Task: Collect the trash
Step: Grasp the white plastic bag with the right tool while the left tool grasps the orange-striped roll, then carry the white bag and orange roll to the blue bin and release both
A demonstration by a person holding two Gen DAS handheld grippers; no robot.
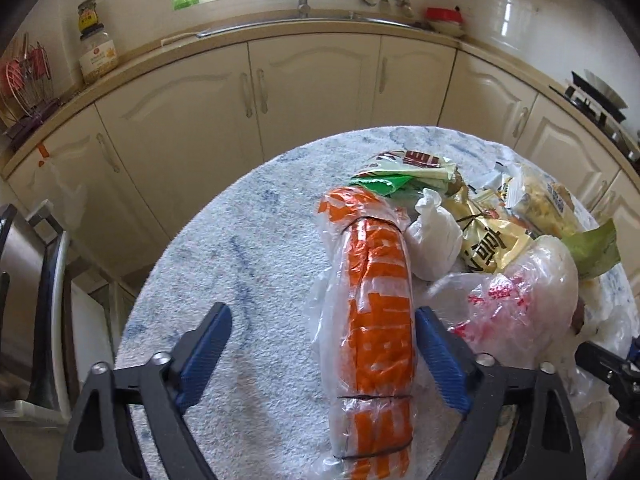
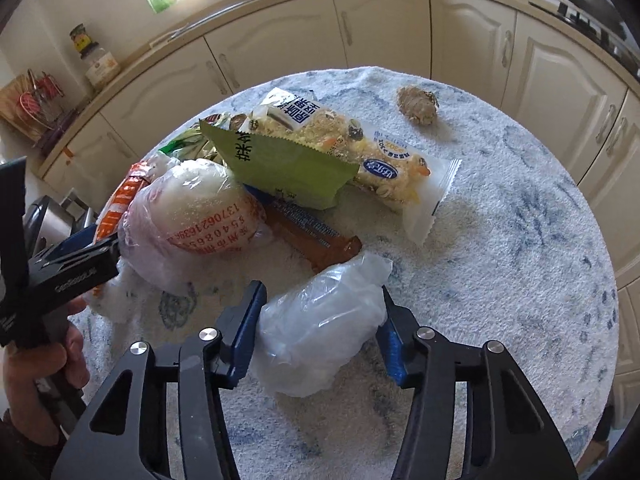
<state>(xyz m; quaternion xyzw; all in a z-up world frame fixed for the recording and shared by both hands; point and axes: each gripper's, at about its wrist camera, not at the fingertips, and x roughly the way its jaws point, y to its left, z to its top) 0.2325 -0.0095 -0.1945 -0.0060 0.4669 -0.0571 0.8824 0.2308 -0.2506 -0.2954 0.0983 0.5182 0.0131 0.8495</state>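
Note:
A pile of trash lies on a round table (image 2: 500, 260) covered with a white-and-blue cloth. In the left wrist view, a long orange-and-clear plastic roll (image 1: 376, 320) lies between the fingers of my left gripper (image 1: 322, 320). The right pad touches the roll and the left pad stands well clear, so this gripper is open. My right gripper (image 2: 320, 300) has both pads pressed on a crumpled clear plastic bag (image 2: 320, 332) near the table's front. A hand holds the left gripper (image 2: 80, 256) at the left of the right wrist view, beside a round bag with red print (image 2: 200, 216).
More trash lies behind: a green wrapper (image 2: 288, 164), a clear snack packet (image 2: 360, 148), a brown wrapper (image 2: 316, 240), a white paper wad (image 1: 436, 236), a yellow wrapper (image 1: 488, 240) and a brown lump (image 2: 418, 106). Cream cabinets (image 1: 312, 92) curve behind the table. A metal object (image 1: 24, 280) stands low left.

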